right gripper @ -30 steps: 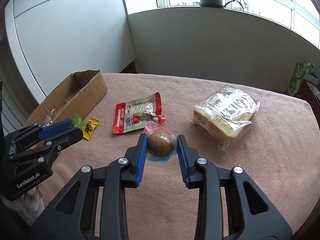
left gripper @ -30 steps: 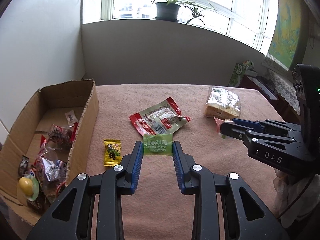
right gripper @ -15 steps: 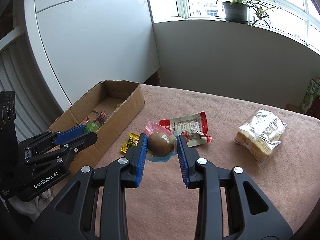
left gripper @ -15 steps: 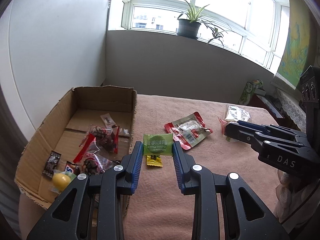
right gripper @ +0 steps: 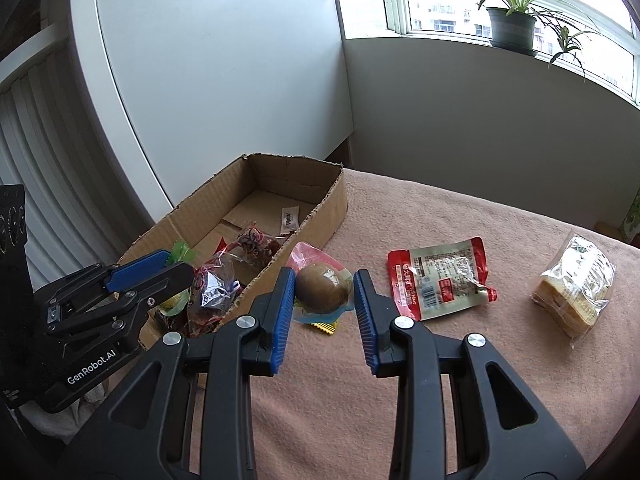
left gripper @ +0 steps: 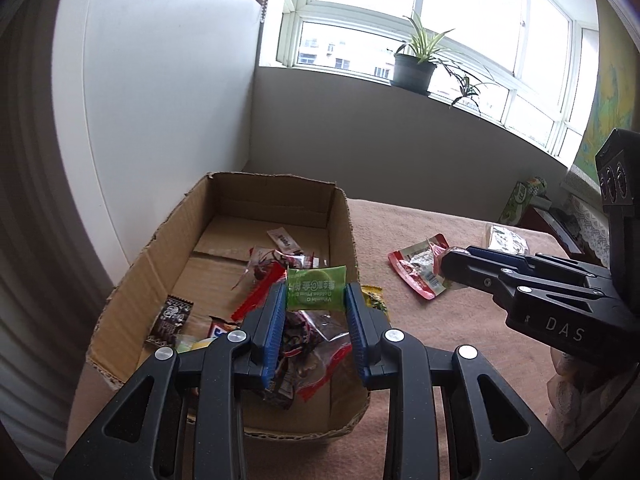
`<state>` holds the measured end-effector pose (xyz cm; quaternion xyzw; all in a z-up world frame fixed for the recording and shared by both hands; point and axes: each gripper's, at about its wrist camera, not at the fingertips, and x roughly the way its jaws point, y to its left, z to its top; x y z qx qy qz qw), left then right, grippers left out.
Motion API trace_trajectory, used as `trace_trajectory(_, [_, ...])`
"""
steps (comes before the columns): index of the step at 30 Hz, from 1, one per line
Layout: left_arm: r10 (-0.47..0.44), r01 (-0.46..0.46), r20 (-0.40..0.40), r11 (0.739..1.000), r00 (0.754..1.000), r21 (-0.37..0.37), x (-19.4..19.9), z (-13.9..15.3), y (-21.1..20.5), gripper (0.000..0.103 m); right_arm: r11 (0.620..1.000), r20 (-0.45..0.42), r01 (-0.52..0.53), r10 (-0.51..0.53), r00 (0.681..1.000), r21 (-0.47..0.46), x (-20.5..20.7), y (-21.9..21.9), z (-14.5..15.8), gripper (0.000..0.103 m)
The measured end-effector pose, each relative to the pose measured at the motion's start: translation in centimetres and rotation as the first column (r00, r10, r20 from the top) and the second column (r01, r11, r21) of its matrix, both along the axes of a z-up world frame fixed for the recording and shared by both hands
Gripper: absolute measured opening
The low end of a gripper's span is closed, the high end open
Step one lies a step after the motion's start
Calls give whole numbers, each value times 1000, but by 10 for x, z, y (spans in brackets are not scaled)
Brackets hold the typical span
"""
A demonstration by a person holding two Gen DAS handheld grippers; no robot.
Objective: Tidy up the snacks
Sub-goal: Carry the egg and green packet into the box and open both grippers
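Left wrist view: my left gripper (left gripper: 316,300) pinches the green candy (left gripper: 316,293) above the cardboard box (left gripper: 240,196) for dropping; right gripper (right gripper: 325,294) clamps a packaged egg (right gripper: 322,289) alongside.

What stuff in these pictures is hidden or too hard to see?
- Left wrist view: the snacks at the near end of the cardboard box are covered by the left tongs and the green packet they hold.
- Left wrist view: the yellow candy is mostly behind a finger.
- Right wrist view: it is under the packaged egg in the right tongs.
- Both views: the small print on the red pouch is too small to read.
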<state>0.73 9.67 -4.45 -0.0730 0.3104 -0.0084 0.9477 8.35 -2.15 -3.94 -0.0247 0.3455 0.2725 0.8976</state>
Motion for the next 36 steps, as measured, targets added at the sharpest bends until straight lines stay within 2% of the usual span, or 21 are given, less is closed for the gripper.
trace_trajectory(9, [69, -69, 1, 997, 998, -18, -6, -3, 36, 28, 999, -9, -43, 43, 999, 20, 3, 36, 0, 31])
trace_trajectory(20, [120, -120, -26, 992, 992, -23, -7, -14, 63, 29, 996, -24, -93, 93, 995, -12, 7, 73, -13, 32])
trace_trajectory(24, [126, -126, -29, 992, 992, -24, -7, -14, 66, 33, 995, -20, -99, 98, 995, -7, 8, 77, -13, 35])
trace_trajectory(26, [123, -124, -31, 992, 992, -22, -7, -15, 66, 34, 995, -18, -101, 101, 995, -9, 8, 78, -13, 41])
trace_trajectory(27, [122, -123, -32, 992, 992, -22, -7, -15, 66, 38, 995, -15, -98, 98, 995, -11, 8, 79, -13, 45])
trace_trajectory(28, [123, -124, -32, 992, 992, -21, -8, -15, 66, 42, 996, -11, -93, 93, 996, -10, 8, 78, -13, 54])
trace_trajectory(29, [125, -126, -30, 992, 992, -20, -7, -15, 67, 43, 996, -5, -89, 89, 996, -7, 8, 77, -12, 60])
trace_trajectory(33, [130, -130, -30, 991, 991, -26, -7, -15, 68, 44, 997, 5, -76, 76, 997, 6, 8, 73, -9, 65])
trace_trajectory(35, [131, -131, -29, 991, 991, -27, -8, -14, 68, 46, 998, 12, -66, 66, 998, 11, 8, 69, -8, 80])
trace_trajectory(36, [131, -132, -27, 991, 991, -26, -8, -14, 68, 50, 998, 19, -58, 58, 998, 13, 8, 67, -7, 82])
